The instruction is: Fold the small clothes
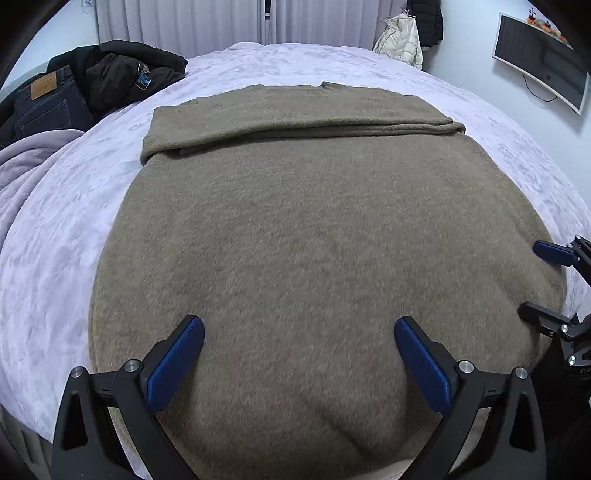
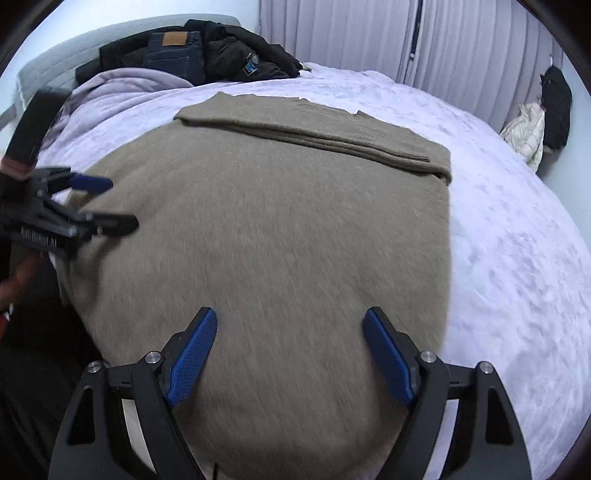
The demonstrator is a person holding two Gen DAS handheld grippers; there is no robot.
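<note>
A taupe knitted sweater (image 1: 317,229) lies flat on the bed in front of me, its near hem reaching the bed's front edge under my tongs. At its far end a sleeve (image 1: 303,123) is folded crosswise over the body, making a thick band of stacked layers from one side to the other. A shallow crease runs through the cloth near the hem, between my left fingers.

My left gripper (image 1: 299,328) hovers over the near part of the sweater with its jaws spread wide, nothing between the blue pads (image 1: 177,365). My right gripper (image 2: 290,321) hangs over the same near stretch, closer to the sweater's right edge, jaws likewise spread apart and holding nothing. From the right wrist view I see my left gripper coming in at the sweater's left edge; from the left wrist view my right one shows at the right edge.

The sweater rests on a pale lilac bedspread (image 1: 55,258). At the far left corner of the bed sit dark jeans (image 1: 44,99) and a black jacket (image 1: 125,70). Pleated curtains (image 1: 192,22) hang behind the bed, a cream puffer coat (image 1: 400,40) hangs by the wall, and a monitor (image 1: 541,61) is mounted at right.
</note>
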